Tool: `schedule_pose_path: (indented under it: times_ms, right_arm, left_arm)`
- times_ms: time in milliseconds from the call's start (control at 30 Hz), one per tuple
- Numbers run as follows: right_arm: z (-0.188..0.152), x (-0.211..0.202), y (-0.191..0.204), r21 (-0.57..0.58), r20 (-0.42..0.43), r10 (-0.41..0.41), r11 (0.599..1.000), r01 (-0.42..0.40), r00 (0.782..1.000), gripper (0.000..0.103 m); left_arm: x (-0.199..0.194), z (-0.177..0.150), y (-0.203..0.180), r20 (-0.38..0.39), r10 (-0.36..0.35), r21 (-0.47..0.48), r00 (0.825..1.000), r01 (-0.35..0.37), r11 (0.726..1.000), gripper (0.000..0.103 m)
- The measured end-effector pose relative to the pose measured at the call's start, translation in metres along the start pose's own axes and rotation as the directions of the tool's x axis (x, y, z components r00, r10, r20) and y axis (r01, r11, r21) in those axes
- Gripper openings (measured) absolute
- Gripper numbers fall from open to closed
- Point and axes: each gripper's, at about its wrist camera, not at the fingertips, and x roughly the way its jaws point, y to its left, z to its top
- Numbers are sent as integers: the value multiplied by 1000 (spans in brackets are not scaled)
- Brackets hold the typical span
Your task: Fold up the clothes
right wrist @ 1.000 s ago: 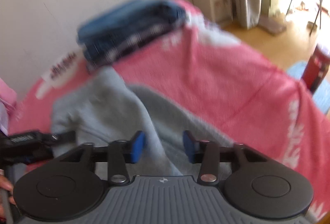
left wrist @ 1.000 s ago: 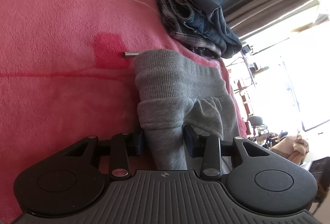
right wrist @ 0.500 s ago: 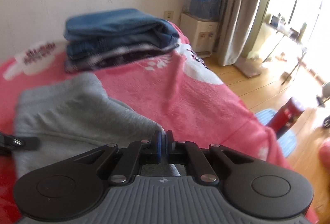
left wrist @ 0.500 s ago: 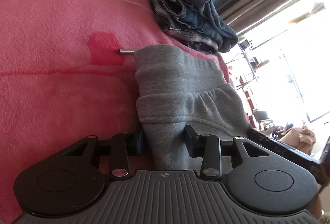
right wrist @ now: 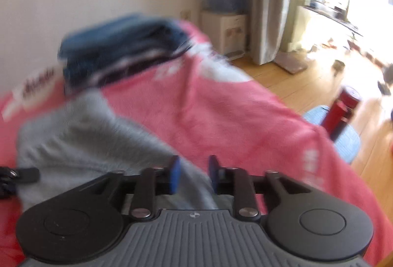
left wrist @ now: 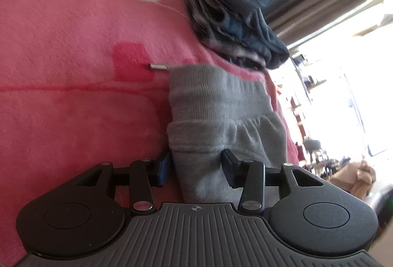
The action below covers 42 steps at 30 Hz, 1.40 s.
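Note:
A grey sweat garment [left wrist: 221, 119] lies folded on the pink blanket [left wrist: 73, 107], ribbed band away from me. My left gripper [left wrist: 196, 165] is open, its jaws on either side of the garment's near fold. In the right wrist view the same grey garment [right wrist: 81, 141] lies at lower left. My right gripper [right wrist: 192, 173] is open, jaws a little apart over the garment's right edge, holding nothing. A metal drawstring tip [left wrist: 158, 67] sticks out by the band.
A stack of folded jeans and plaid clothes [left wrist: 228, 28] sits at the far end of the bed, also shown blurred in the right wrist view [right wrist: 122, 46]. The bed's edge drops to a wooden floor [right wrist: 319, 75] with a red bottle [right wrist: 343, 109] and a water dispenser [right wrist: 223, 21].
My right gripper was shut half a second ago and has opened; its view is blurred from motion. My left gripper stays open around the grey fold, having shifted slightly.

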Motion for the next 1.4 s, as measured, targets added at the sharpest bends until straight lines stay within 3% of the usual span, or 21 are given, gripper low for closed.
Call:
schedule_pose_path:
  times_ms: [33,200,333,433,500,567,667,733,933,1033,1067,1300,1400]
  right_arm:
    - [-1,-16,-14,39,23,-1,999,0,1000,43]
    - [-18,-99,-89,213,82,-22,977,4,996,43]
    - [-47,-149,-129,220,71,-86,973,68,994,43]
    - [-72,-166,-146,216,32,-101,972,92,994,43]
    - [-88,-171,-149,222,18,-78,972,72,997,43]
    - [-103,-172,-148,235,15,-44,971,39,999,43]
    - [-122,-169,-143,266,8,7,964,-9,1000,42]
    - [-128,-166,-138,251,-1,7,968,-7,1000,41]
    - [-142,-157,-131,217,-37,5,976,3,999,35]
    - [-144,-150,-138,219,-72,16,976,0,997,35]
    - [-144,-147,-140,219,-86,23,976,-4,996,35]
    - [-145,-134,-149,226,-152,96,972,-60,984,36]
    - [-149,-133,-149,221,-166,101,973,-63,981,36]
  left_arm:
    - [-3,1,-1,10,17,-14,1000,-17,1000,47]
    - [-22,4,-9,97,135,-73,986,-128,989,52]
    - [-38,5,-21,203,218,-46,955,-213,976,53]
    - [-43,8,-37,285,246,50,927,-270,961,53]
    - [-38,8,-59,315,229,176,921,-293,940,53]
    - [-30,6,-82,325,181,306,928,-285,909,53]
    - [2,1,-113,203,133,491,970,-218,843,54]
    - [28,-2,-128,129,123,561,984,-175,809,54]
    - [96,-22,-153,69,177,742,982,-169,649,54]
    - [108,-36,-156,110,182,819,977,-193,541,54]
    - [106,-43,-155,117,177,832,977,-194,519,55]
    - [89,-53,-160,154,123,878,980,-193,438,55]
    - [91,-57,-162,130,118,900,985,-167,402,55]
